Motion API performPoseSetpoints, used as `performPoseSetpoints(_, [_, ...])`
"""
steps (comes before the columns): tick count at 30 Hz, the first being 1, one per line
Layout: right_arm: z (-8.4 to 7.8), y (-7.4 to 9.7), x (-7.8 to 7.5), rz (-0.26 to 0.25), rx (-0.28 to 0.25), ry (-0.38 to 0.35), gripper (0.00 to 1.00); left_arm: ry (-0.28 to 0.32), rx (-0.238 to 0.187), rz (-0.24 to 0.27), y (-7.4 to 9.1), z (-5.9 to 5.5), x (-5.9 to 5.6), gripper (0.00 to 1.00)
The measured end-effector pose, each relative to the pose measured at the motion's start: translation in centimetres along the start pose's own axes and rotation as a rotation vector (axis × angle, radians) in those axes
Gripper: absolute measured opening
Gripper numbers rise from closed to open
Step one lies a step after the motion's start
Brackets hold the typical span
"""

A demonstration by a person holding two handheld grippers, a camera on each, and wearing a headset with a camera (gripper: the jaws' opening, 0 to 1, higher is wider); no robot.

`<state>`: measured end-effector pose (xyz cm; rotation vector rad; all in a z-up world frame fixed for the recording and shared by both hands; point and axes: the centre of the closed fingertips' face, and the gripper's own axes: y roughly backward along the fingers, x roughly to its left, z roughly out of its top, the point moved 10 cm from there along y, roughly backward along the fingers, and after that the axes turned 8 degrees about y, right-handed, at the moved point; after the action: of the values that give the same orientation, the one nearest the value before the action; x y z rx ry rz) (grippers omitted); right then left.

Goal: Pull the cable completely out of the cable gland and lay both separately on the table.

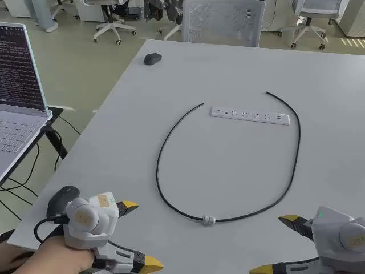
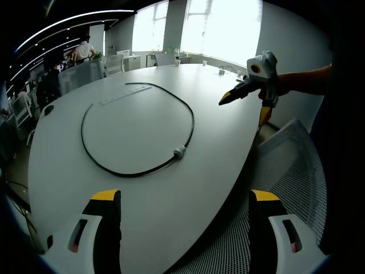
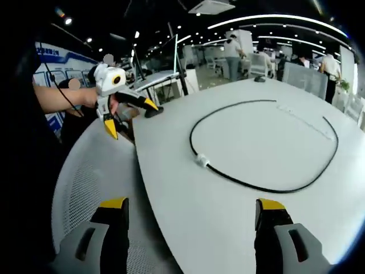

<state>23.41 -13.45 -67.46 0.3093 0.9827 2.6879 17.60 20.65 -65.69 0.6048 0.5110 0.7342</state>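
— Where is the cable?
— The black cable (image 1: 158, 174) lies in one wide loop on the white surface (image 1: 228, 165). The loop is open at the far side, where its two ends point away from the person.

— And the gland?
— The small white cable gland (image 1: 209, 220) sits threaded on the cable at the near bottom of the loop. It rests on the surface, with cable running out of it on both sides.

— What are the grippers doing?
— The left gripper (image 1: 145, 234) is at the near left corner, held in a hand (image 1: 48, 257). Its yellow-tipped fingers are spread wide with nothing between them. The right gripper (image 1: 268, 244) is at the near right, and its fingers are also spread and empty. Neither touches the cable. The gland lies between the two, a little farther out on the surface.

— Anything else on the surface?
— A white power strip (image 1: 250, 115) lies across the far opening of the loop, between the two cable ends. Its right end is just beside the cable. A dark mouse (image 1: 152, 58) sits near the far corner, well apart from the loop.

— And around it?
— An open laptop (image 1: 17, 108) stands to the left, off the surface. In the left gripper view, a grey mesh chair (image 2: 285, 165) is at the near edge, below the right gripper.
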Motion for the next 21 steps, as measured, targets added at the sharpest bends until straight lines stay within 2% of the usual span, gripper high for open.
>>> performPoseSetpoints(8, [0.77,0.05,0.53,0.007,-0.012,0.031,0.90,0.012,-0.018,0.016,0.55,0.08,0.36,0.92])
performPoseSetpoints(15, [0.30,0.76,0.09,-0.012,-0.012,0.022,0.91,0.001,-0.035,0.011,0.53,0.58,0.30,0.92])
performPoseSetpoints(21, [0.19,0.68,0.12,-0.013,-0.011,0.009,0.90,-0.006,-0.014,0.000,-0.03,0.43,0.18,0.91])
